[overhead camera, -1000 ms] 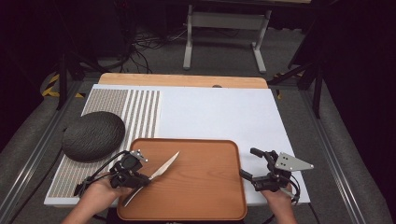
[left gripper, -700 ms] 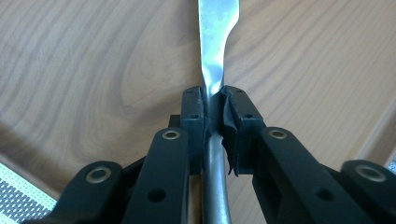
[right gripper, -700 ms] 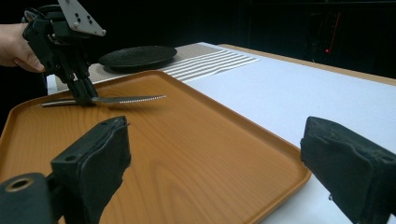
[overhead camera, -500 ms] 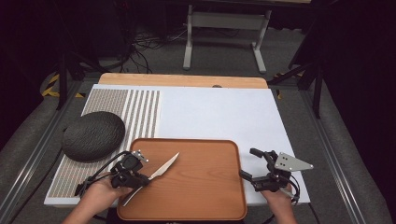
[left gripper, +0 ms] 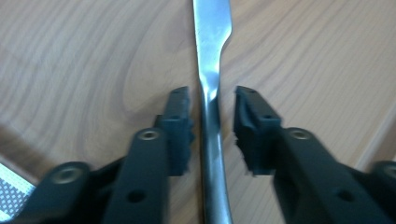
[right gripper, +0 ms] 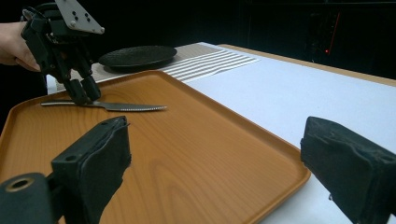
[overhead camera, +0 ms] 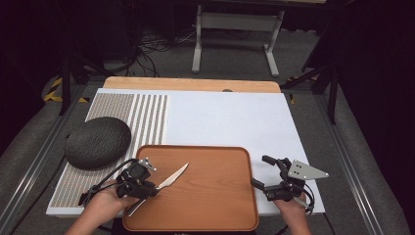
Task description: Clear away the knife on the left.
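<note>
While the left tongs (left gripper: 211,116) have just been opening, their pads stand clear either side of the table knife (left gripper: 210,70), seemingly lying flat near the wooden tray's (overhead camera: 215,205) left edge. Right tongs (right gripper: 219,158) gape wide, empty, at the tray's right edge.

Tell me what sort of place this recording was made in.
Probably a lab or studio set up for table-setting recordings, not a home: a white table on dark carpet among metal stands and floor cables, bearing a wooden tray and a knife.
</note>
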